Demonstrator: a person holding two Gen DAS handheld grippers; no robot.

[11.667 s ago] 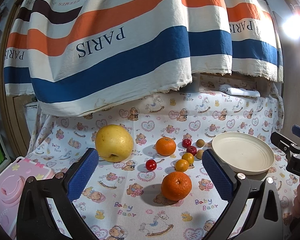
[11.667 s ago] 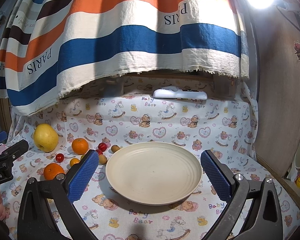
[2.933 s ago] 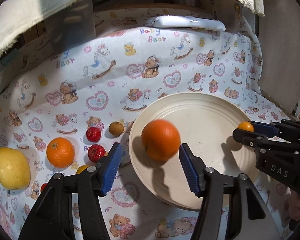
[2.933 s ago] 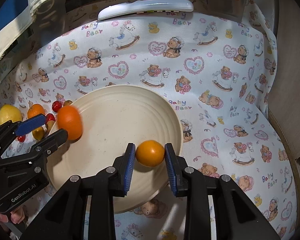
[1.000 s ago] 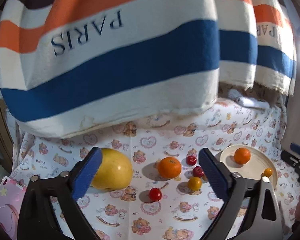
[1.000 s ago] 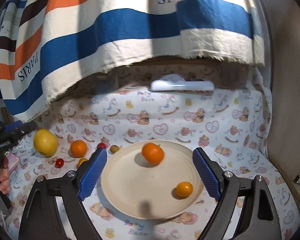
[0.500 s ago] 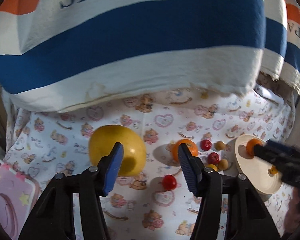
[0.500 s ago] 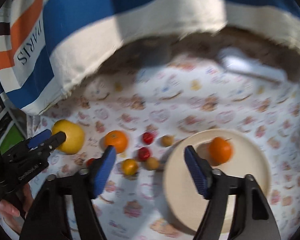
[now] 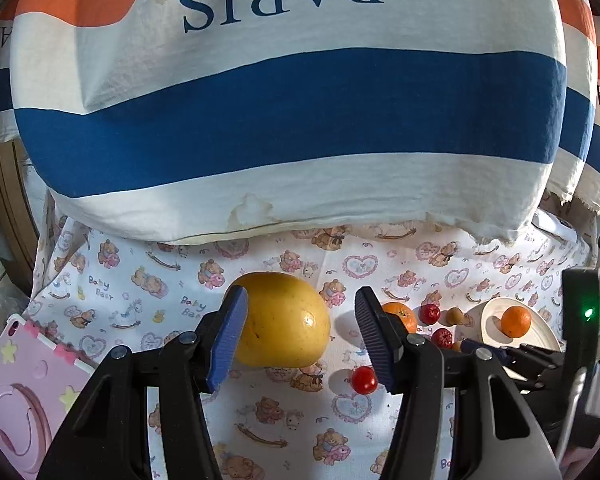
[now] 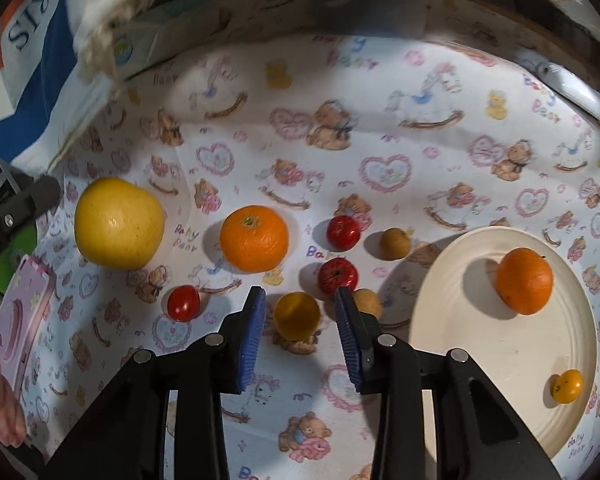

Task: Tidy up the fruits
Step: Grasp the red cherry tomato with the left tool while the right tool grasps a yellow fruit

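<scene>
Left wrist view: the left gripper (image 9: 300, 334) points at a large yellow fruit (image 9: 282, 320) on the bear-print cloth (image 9: 112, 300) covering the counter. Its jaws stand apart; the fruit lies beyond them, nearer the left pad, and contact cannot be told. The jaws have just been closing. To the right lie an orange (image 9: 400, 316), a cherry tomato (image 9: 364, 379), small red fruits (image 9: 430, 313) and the plate (image 9: 540, 338), which carries a second orange (image 9: 516, 321). A striped towel (image 9: 292, 120) hangs above. A pink case (image 9: 24, 400) lies at lower left.

Right wrist view: the right gripper (image 10: 300, 332) points down at a small yellow-orange fruit (image 10: 297, 315), which sits between the jaws; the pads are apart and not pressing on it. These jaws have just been closing. Around it lie a tomato (image 10: 183, 303), two red fruits (image 10: 337, 275), two brown ones (image 10: 396, 243), an orange (image 10: 254, 238) and the yellow fruit (image 10: 118, 223). The plate (image 10: 460, 352) at right holds an orange (image 10: 524, 281) and a kumquat (image 10: 567, 386).
</scene>
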